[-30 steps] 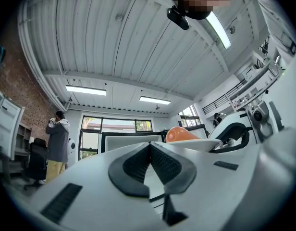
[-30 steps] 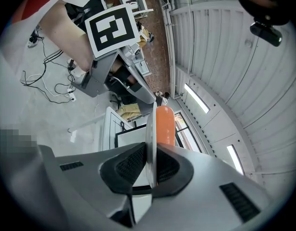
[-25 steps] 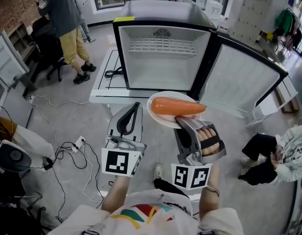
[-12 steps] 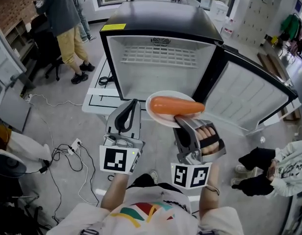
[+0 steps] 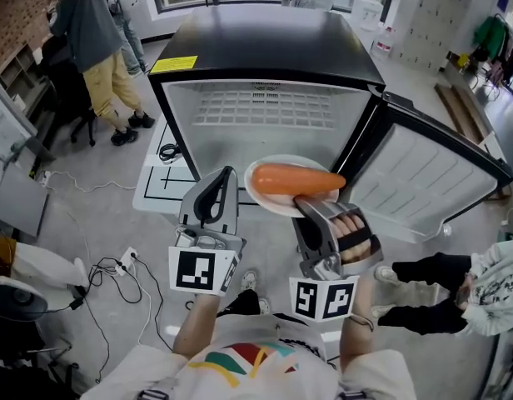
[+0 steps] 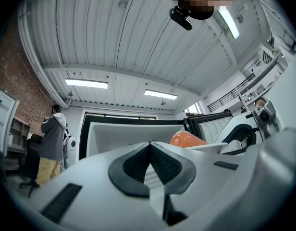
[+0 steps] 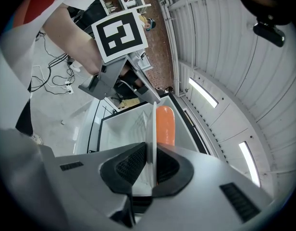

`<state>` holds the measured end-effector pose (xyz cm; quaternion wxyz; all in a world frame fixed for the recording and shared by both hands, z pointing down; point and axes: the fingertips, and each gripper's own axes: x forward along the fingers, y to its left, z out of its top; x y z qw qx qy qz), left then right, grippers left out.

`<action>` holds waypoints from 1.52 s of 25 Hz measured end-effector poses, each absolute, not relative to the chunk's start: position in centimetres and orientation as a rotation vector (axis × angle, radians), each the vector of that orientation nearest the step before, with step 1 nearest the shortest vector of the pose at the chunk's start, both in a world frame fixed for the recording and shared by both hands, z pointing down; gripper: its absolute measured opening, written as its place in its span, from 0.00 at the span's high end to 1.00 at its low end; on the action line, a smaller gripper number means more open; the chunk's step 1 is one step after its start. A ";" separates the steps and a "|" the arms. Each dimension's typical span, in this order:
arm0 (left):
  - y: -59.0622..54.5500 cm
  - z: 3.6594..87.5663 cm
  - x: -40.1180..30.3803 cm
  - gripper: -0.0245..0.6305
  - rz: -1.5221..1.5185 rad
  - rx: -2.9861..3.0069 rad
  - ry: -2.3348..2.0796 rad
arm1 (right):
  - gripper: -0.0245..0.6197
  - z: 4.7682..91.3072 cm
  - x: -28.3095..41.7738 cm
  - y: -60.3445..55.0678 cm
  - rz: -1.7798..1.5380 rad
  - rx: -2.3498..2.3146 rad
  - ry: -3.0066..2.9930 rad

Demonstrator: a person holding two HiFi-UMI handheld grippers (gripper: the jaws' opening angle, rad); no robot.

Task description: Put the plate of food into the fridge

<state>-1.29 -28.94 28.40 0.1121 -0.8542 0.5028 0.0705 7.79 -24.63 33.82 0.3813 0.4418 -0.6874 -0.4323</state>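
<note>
Before the open fridge [image 5: 265, 127], we find the plate [image 5: 255, 192] held level by the right gripper [image 5: 305, 201], whose jaws are clamped on the plate's near rim. A carrot [image 5: 294, 179] lies across it. Plate and carrot hang just outside the cavity, near its lower front edge, and are not yet inside. The left gripper [image 5: 226, 176] sits beside them, jaws together with nothing between. The door [image 5: 423, 182] stands wide open to the right. We judge the carry-in step to be in hand. The next move calls for a level advance into the cavity, setting the plate down flat, then letting go.
</note>
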 end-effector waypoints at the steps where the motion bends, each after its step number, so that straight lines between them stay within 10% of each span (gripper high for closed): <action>1: -29.7 28.4 -1.3 0.95 0.210 -2.512 1.471 | 0.92 33.8 7.7 -25.2 -1.099 1.128 -1.751; 38: -44.4 28.4 -2.6 0.95 0.248 -2.609 1.372 | 0.92 32.3 6.6 -40.1 -1.074 1.163 -1.631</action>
